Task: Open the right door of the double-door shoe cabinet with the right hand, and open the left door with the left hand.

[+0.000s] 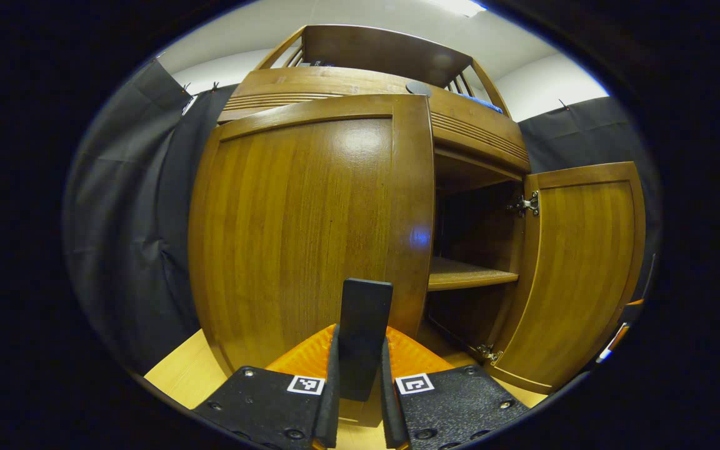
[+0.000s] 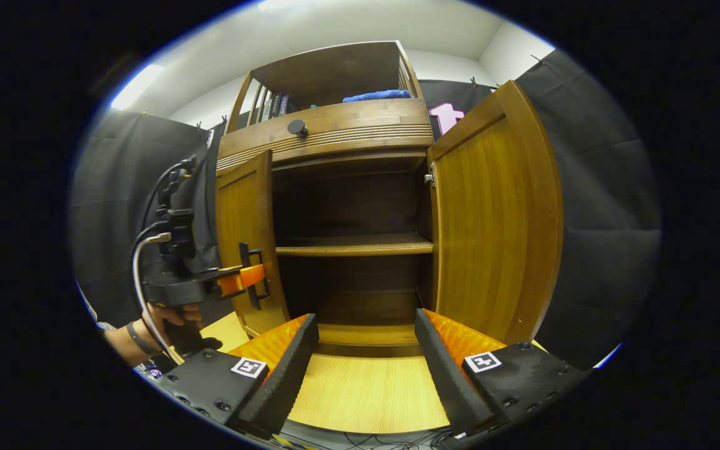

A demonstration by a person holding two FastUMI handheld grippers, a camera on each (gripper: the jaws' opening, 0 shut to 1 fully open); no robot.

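The wooden shoe cabinet [image 2: 335, 128] stands in front of me. In the left gripper view its left door [image 1: 297, 231] is close ahead, and my left gripper [image 1: 360, 340] is shut on the door's dark upright handle [image 1: 366, 306]. The right gripper view shows this left door [image 2: 244, 219] swung partly out, with the left gripper [image 2: 241, 279] on its handle [image 2: 254, 275] and a hand [image 2: 169, 322] holding the tool. The right door [image 2: 494, 219] stands wide open. My right gripper [image 2: 366, 317] is open and holds nothing, low before the bare inner shelf [image 2: 354, 245].
On top of the cabinet sit several books [image 2: 272, 106] and a blue cloth [image 2: 377, 95], and a round dark knob [image 2: 297, 127] sticks out of its front. The floor board [image 2: 366, 394] is light wood. Black cloth hangs on both sides.
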